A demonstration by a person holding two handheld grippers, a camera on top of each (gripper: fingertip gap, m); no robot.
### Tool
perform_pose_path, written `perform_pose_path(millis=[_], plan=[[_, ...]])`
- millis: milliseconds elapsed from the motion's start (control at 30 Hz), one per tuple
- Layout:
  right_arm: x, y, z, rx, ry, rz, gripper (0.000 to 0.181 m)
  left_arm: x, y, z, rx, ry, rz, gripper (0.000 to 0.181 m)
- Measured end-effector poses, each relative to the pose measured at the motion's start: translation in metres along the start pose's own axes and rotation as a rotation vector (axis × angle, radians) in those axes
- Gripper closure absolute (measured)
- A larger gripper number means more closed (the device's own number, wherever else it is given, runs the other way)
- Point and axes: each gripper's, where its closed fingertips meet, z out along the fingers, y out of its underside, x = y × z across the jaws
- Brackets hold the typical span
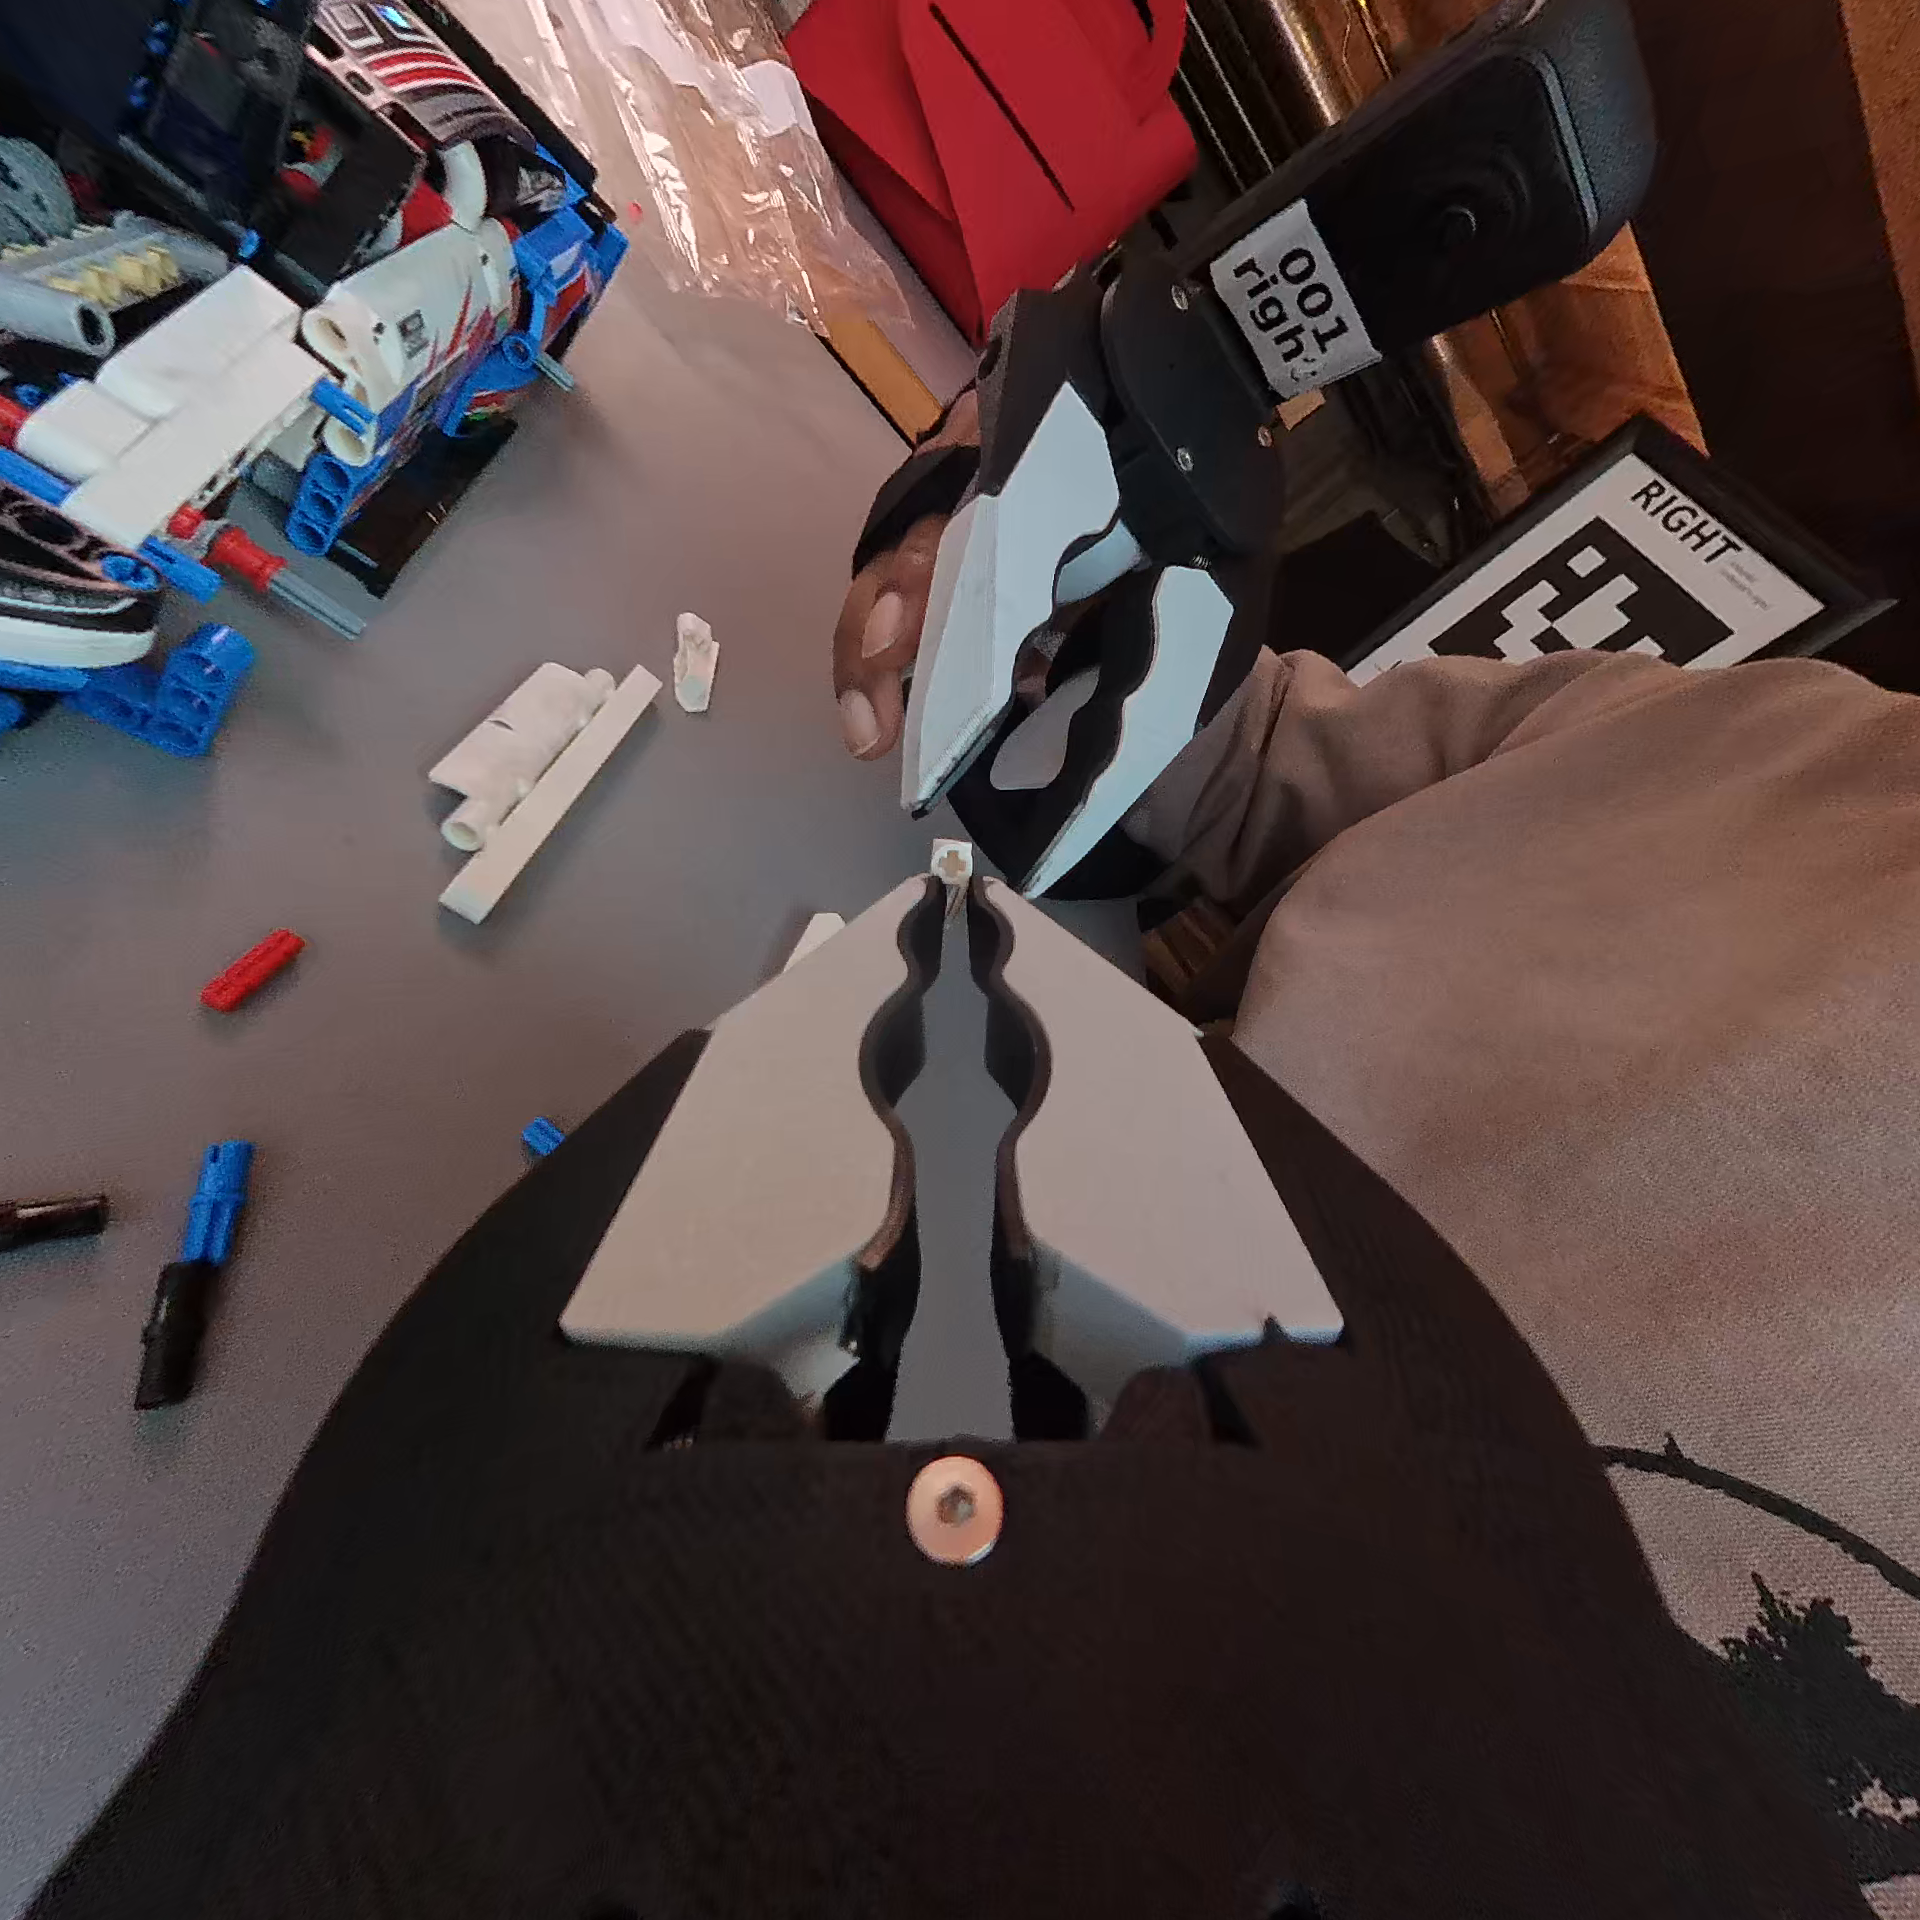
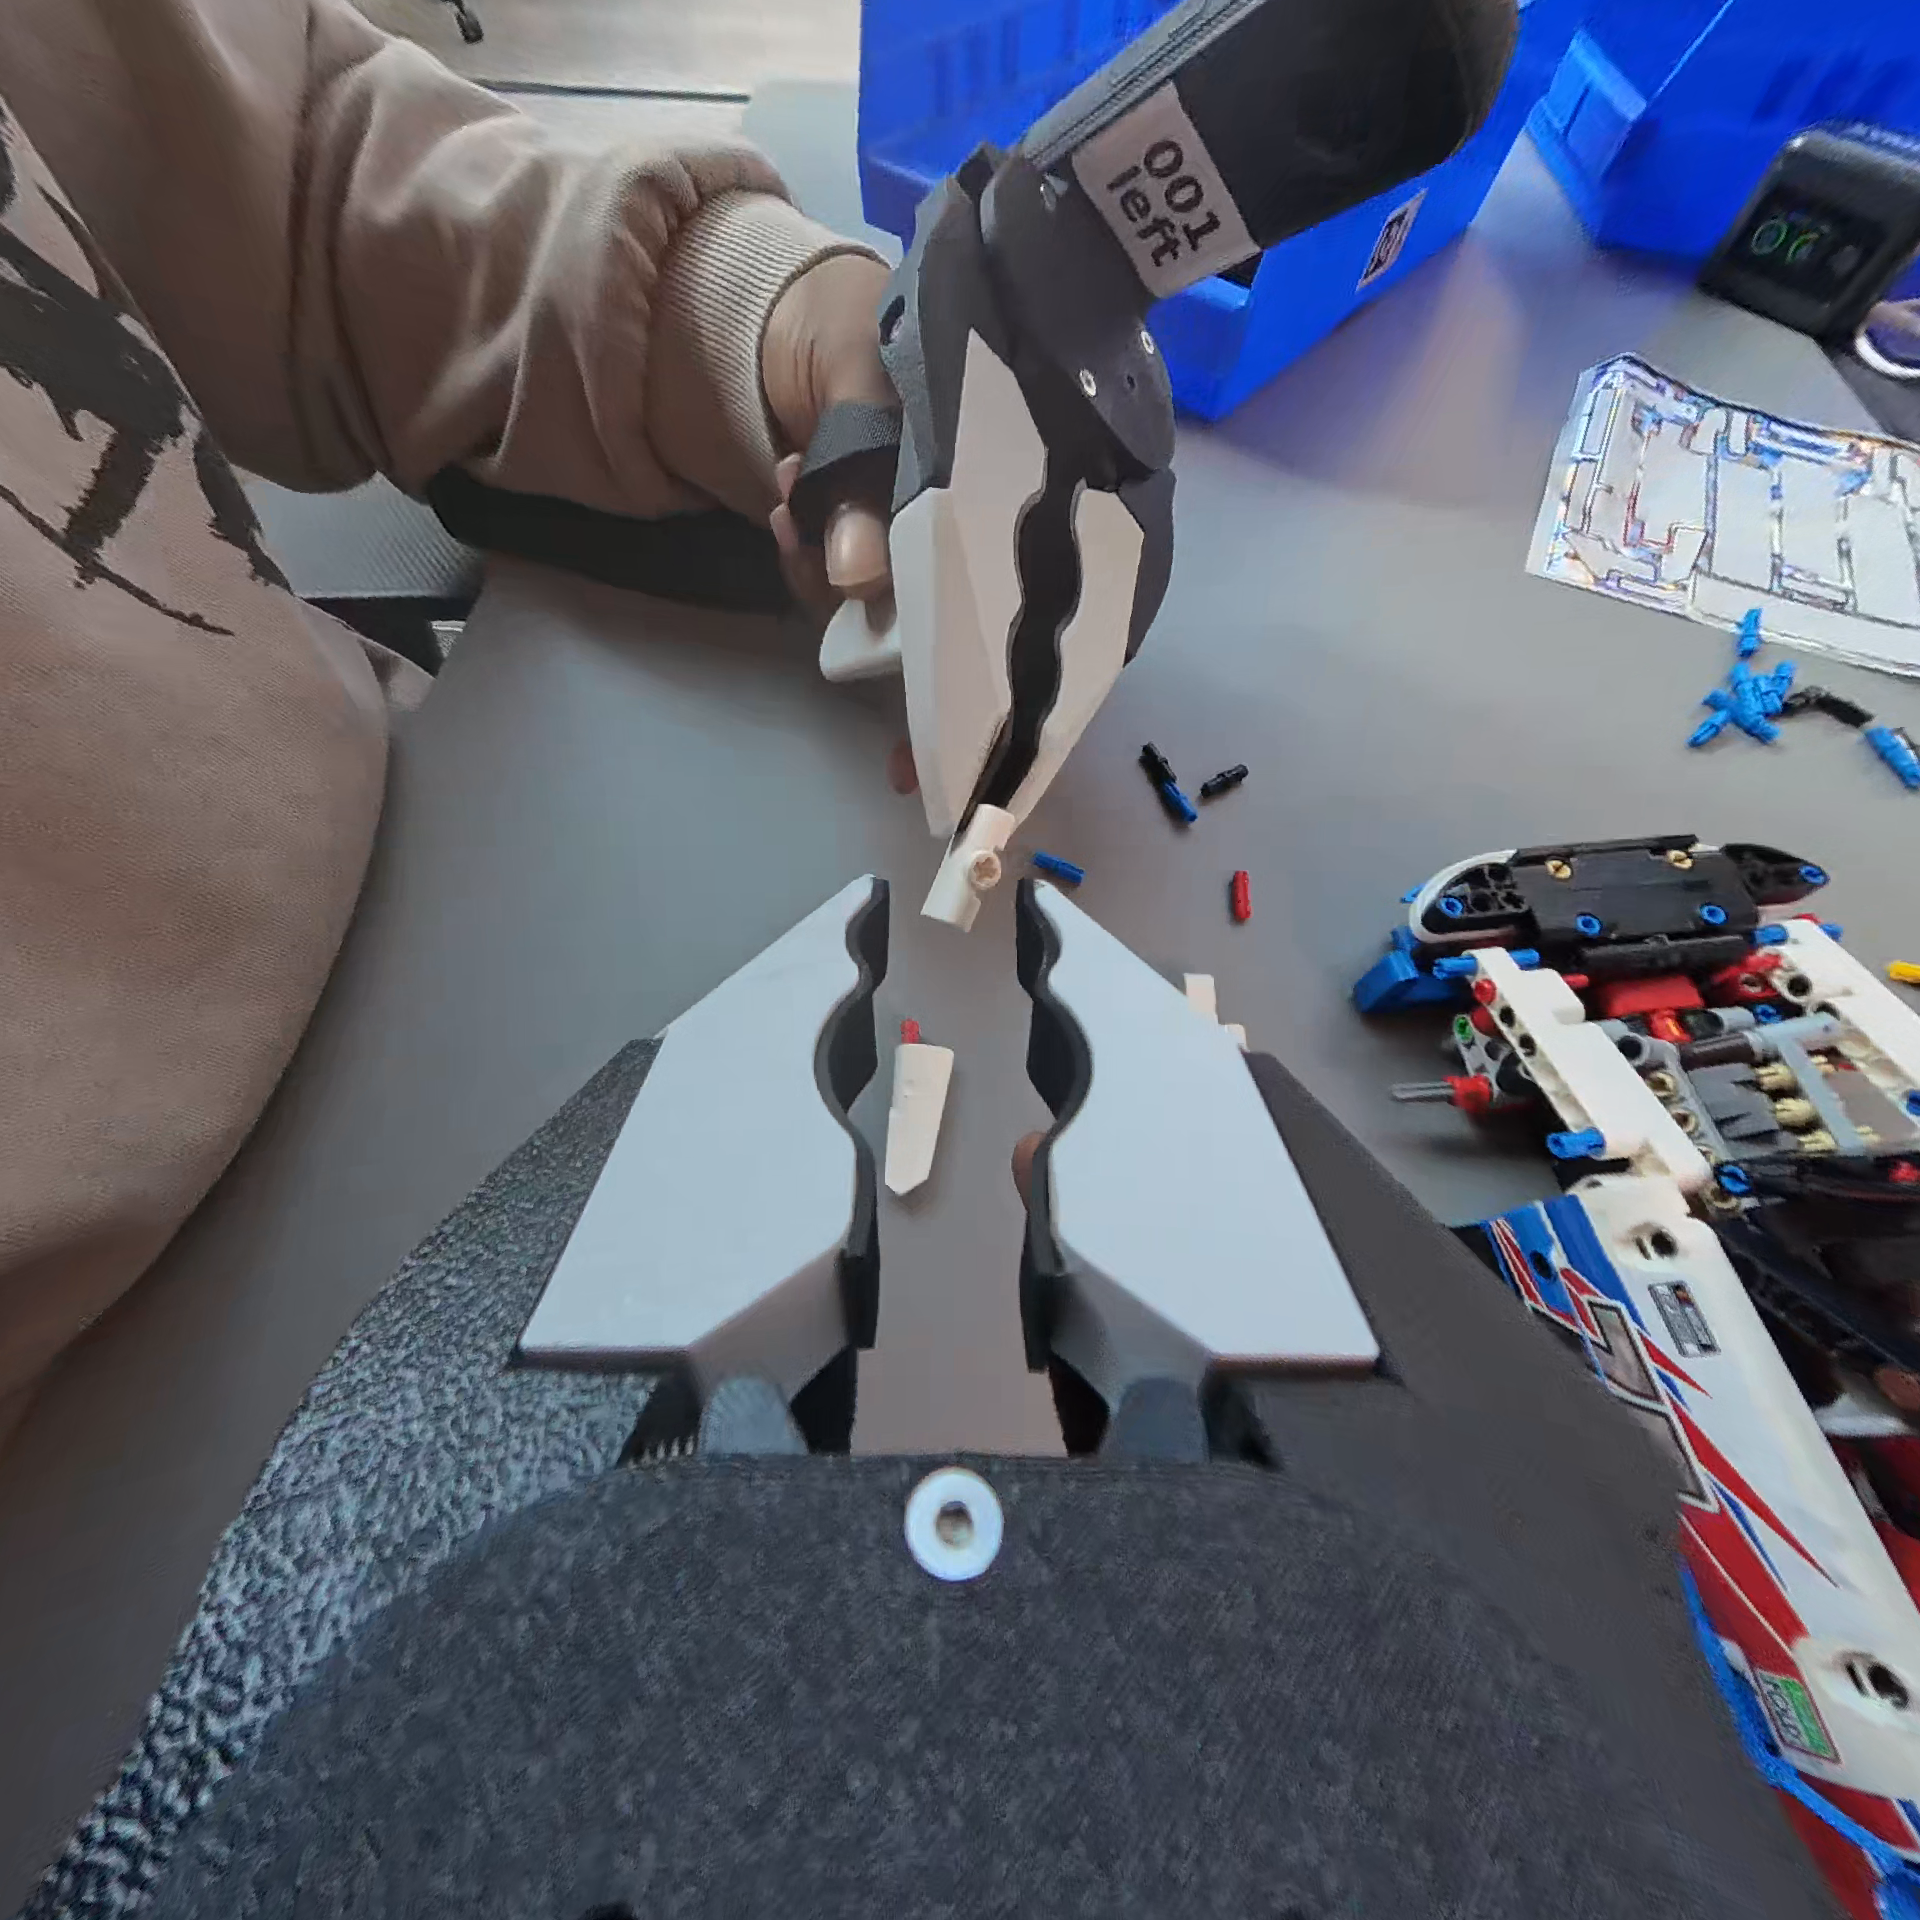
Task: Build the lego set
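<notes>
My left gripper is shut on a small white connector piece, held above the grey table; it also shows in the right wrist view with the white connector hanging from its tips. My right gripper is open and empty, its tips just below that connector; in the left wrist view it faces my left gripper closely. A white pointed panel piece with a red pin lies on the table between my right fingers. The partly built red, white and blue lego car stands to the right.
A white panel assembly, a small white piece, a red pin and blue and black pins lie on the table. Blue bins, a sticker sheet and loose blue pins sit farther off. A person's beige sleeve is at left. Only a small space, under 4 cm, lies between the two pairs of fingers.
</notes>
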Motion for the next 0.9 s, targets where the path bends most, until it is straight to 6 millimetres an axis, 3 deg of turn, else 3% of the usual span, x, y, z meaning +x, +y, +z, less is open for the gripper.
perform_pose_path(millis=[67,200,333,500,667,900], plan=[[-0.004,0.004,0.003,-0.012,0.006,-0.028,0.17,0.005,0.003,0.003,-0.016,0.016,0.02,0.179],[0.006,0.002,0.003,0.034,0.084,0.012,0.173,0.002,-0.004,0.002,0.035,0.007,0.013,0.179],[0.023,-0.016,-0.006,0.221,0.164,0.185,0.175,0.001,-0.026,-0.007,0.18,0.022,-0.017,0.175],[0.033,-0.037,-0.018,0.423,0.201,0.316,0.175,0.009,-0.038,-0.01,0.274,0.041,0.021,0.175],[0.03,-0.038,-0.011,0.442,0.222,0.302,0.175,0.012,-0.043,-0.014,0.313,0.044,0.033,0.181],[0.021,-0.022,-0.003,0.313,0.196,0.192,0.176,0.012,-0.037,-0.016,0.235,0.013,0.077,0.181]])
